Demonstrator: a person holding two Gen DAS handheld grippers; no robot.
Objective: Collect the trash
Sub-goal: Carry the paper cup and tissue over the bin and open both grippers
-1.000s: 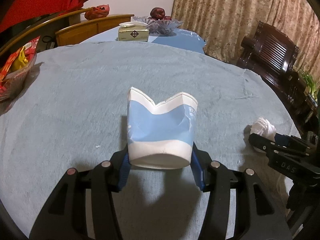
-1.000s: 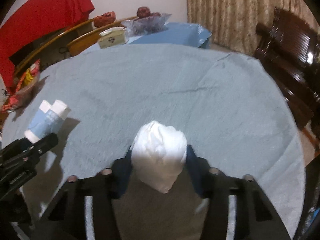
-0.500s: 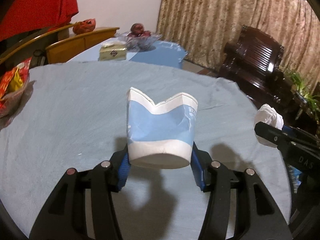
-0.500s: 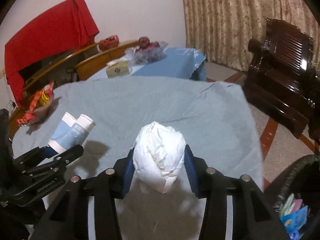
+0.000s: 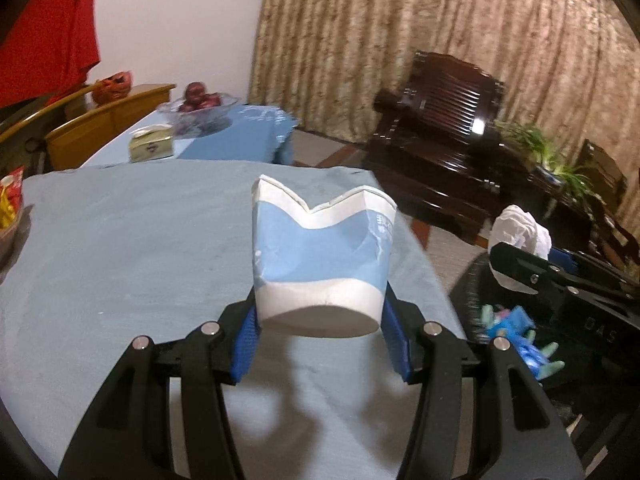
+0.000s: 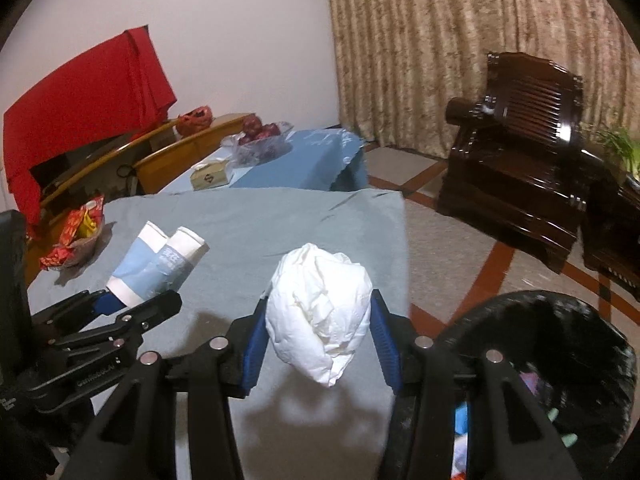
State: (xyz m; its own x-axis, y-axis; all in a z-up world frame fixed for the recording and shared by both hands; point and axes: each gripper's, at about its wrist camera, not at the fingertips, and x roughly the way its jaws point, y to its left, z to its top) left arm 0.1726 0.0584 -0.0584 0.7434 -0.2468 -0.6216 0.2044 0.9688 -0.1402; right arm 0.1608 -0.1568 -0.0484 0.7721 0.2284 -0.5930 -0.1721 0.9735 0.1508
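Note:
My left gripper [image 5: 322, 344] is shut on a crushed blue and white paper cup [image 5: 322, 268] and holds it above the table's right part. The cup also shows in the right wrist view [image 6: 156, 264]. My right gripper [image 6: 320, 344] is shut on a crumpled white paper wad [image 6: 320, 312], held above the table's right edge. The wad shows at the right of the left wrist view [image 5: 520, 232]. A black bin [image 6: 560, 344] lined with a black bag stands on the floor right of the table, with coloured scraps [image 5: 516, 332] inside.
The table has a grey-blue cloth [image 5: 140, 240]. A snack basket [image 6: 76, 236] sits at its left edge. Behind stand a blue-covered table with a tissue box [image 6: 211, 176] and a fruit bowl [image 6: 262, 140]. Dark wooden chairs [image 6: 516, 168] stand at the right.
Both grippers have lifted and swung right with their loads. The bin has come into view at the lower right of both views.

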